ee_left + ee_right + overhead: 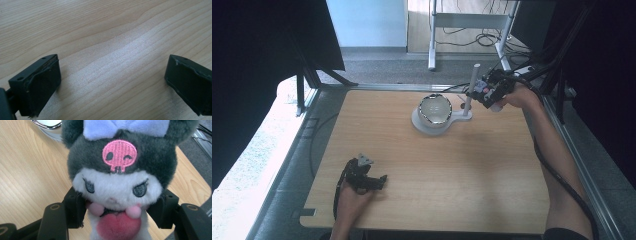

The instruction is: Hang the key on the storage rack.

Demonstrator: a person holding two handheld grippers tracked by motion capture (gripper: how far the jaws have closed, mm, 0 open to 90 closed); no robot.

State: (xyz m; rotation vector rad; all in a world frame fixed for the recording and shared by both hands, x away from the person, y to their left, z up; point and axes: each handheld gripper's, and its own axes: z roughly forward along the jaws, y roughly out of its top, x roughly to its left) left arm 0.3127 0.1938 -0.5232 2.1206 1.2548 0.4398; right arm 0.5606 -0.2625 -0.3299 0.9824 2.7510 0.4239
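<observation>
The right claw [117, 207] pinched a plush toy [117, 177] between its two black jaws, gripping it at the neck just under a white face topped by a dark hood with a pink skull patch and a pale blue bow, above the far right part of the wooden bench [437, 170]. In the high view it was held just beside the upright post of a white stand [470, 95] whose round base carried a shiny bowl [435, 110]. The left claw [112, 82] rested low over the near left of the bench, jaws spread wide with bare wood between them.
</observation>
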